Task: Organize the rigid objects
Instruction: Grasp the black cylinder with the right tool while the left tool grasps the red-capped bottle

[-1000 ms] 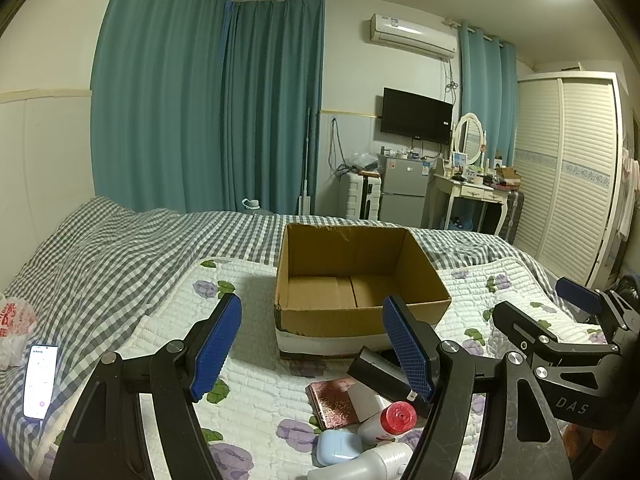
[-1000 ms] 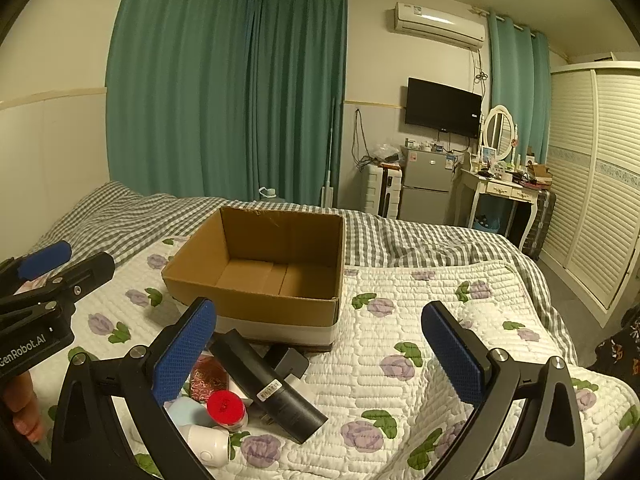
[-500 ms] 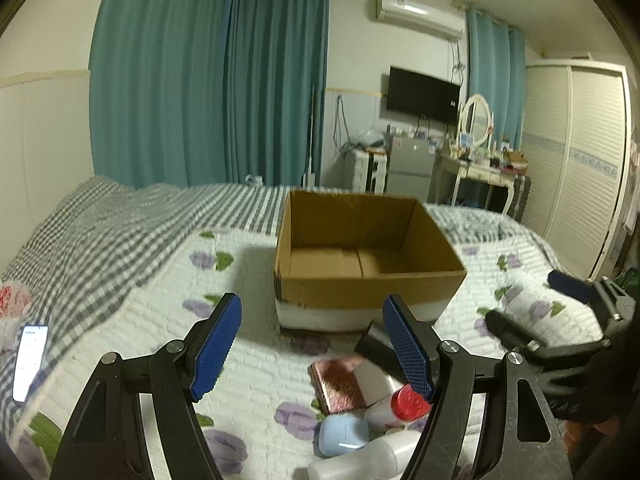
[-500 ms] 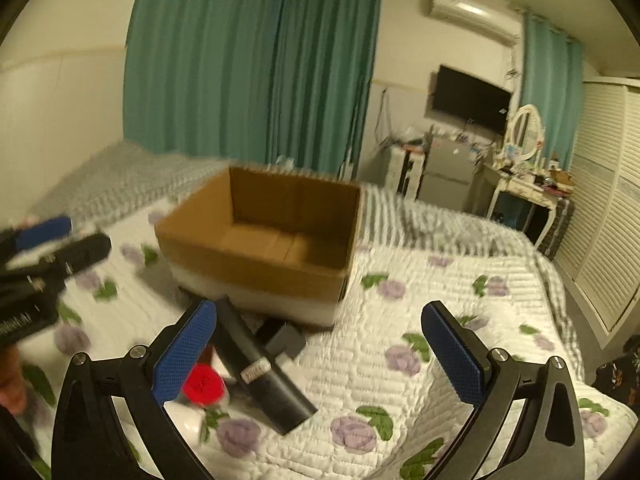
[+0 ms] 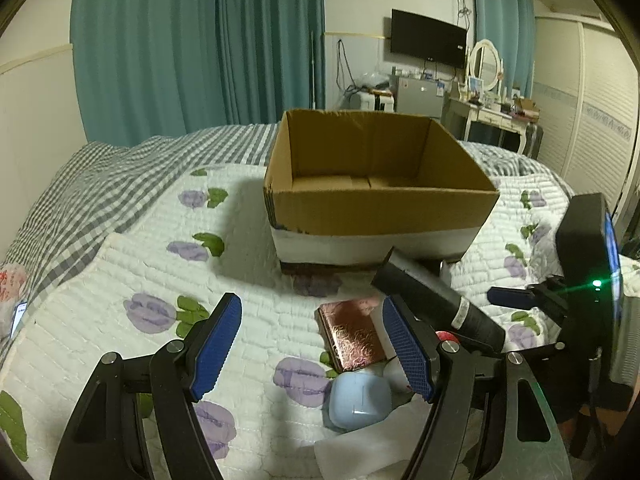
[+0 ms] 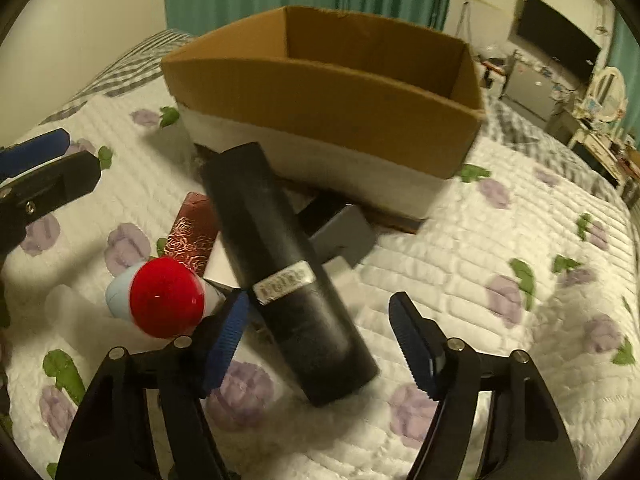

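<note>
An open, empty cardboard box (image 5: 380, 204) (image 6: 320, 112) stands on the flowered quilt. In front of it lies a pile: a black tube (image 6: 280, 268) (image 5: 436, 306), a red-capped white bottle (image 6: 164, 296), a copper-red patterned box (image 5: 352, 334) (image 6: 192, 236), a pale blue case (image 5: 360, 398) and a grey box (image 6: 344, 236). My right gripper (image 6: 320, 340) points down over the tube's near end. Its jaws are closing with the tube between them, and a gap still shows at the right pad. My left gripper (image 5: 312, 344) hangs open above the copper-red box and blue case, holding nothing.
A phone (image 5: 18, 316) lies at the bed's left edge on the grey checked blanket (image 5: 100, 184). Behind the bed are teal curtains, a small fridge, a dressing table with a mirror (image 5: 486, 60) and a white wardrobe (image 5: 592, 100).
Both grippers have come down toward the pile. The right one has tipped steeply downward, and its jaws have narrowed around the black tube's near end.
</note>
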`<state>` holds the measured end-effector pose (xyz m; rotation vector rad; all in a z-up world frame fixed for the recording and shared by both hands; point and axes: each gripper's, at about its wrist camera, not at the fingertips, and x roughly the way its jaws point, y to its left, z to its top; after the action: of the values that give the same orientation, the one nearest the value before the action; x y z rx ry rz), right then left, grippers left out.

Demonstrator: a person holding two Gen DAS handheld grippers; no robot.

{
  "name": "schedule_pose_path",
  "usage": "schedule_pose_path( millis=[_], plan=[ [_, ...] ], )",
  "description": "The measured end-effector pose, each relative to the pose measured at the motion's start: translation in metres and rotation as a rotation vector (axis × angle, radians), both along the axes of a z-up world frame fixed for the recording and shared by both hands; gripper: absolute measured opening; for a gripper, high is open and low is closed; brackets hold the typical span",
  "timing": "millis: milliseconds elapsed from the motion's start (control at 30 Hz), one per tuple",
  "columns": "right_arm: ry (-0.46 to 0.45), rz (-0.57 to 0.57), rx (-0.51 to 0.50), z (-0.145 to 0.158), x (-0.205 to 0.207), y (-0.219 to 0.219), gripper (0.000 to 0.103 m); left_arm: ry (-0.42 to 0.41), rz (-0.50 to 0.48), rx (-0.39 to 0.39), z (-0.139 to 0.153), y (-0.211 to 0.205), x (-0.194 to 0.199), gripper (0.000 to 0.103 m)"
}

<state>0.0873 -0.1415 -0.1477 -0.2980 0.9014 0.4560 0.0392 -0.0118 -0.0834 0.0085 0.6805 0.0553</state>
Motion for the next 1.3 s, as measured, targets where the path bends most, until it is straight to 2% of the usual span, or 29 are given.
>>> schedule_pose_path(
  millis=[33, 100, 133, 267, 367, 433, 533, 767, 1133, 1167, 1233, 1300],
  plan=[
    [0.0, 0.012, -0.022, -0.004, 0.001, 0.006, 0.059, 0.006, 0.003, 0.003, -0.001, 0.0, 0.001, 0.076],
    [-0.017, 0.009, -0.041, -0.004, 0.001, 0.007, 0.054, 0.019, 0.012, 0.011, -0.004, 0.0, 0.002, 0.076],
    [-0.019, 0.012, -0.023, -0.002, -0.001, 0.005, 0.05, 0.022, 0.015, 0.015, -0.005, 0.0, 0.002, 0.076],
    [-0.052, 0.018, 0.039, 0.015, -0.015, -0.01, 0.045, 0.031, 0.009, 0.044, -0.007, -0.006, 0.001, 0.076],
    [-0.08, 0.008, 0.077, 0.026, -0.025, -0.023, 0.024, 0.035, -0.022, 0.06, -0.009, -0.015, -0.002, 0.076],
    [-0.076, 0.001, 0.081, 0.029, -0.026, -0.029, 0.019, 0.039, -0.053, 0.073, -0.01, -0.024, -0.005, 0.076],
    [-0.059, -0.009, 0.089, 0.029, -0.026, -0.037, 0.019, 0.054, -0.106, 0.085, -0.013, -0.039, -0.007, 0.076],
    [-0.08, -0.055, 0.174, 0.046, -0.033, -0.058, 0.019, 0.126, -0.174, 0.069, -0.024, -0.057, 0.0, 0.076],
    [-0.085, -0.095, 0.22, 0.055, -0.032, -0.073, 0.019, 0.211, -0.191, -0.006, -0.049, -0.064, 0.024, 0.072],
    [-0.086, -0.096, 0.221, 0.055, -0.032, -0.074, 0.019, 0.209, -0.193, -0.005, -0.05, -0.064, 0.024, 0.07],
    [-0.086, -0.096, 0.224, 0.056, -0.032, -0.075, 0.019, 0.205, -0.205, -0.006, -0.049, -0.066, 0.022, 0.037],
    [-0.089, -0.097, 0.221, 0.056, -0.032, -0.075, 0.019, 0.204, -0.204, -0.009, -0.049, -0.065, 0.02, 0.037]
  ],
)
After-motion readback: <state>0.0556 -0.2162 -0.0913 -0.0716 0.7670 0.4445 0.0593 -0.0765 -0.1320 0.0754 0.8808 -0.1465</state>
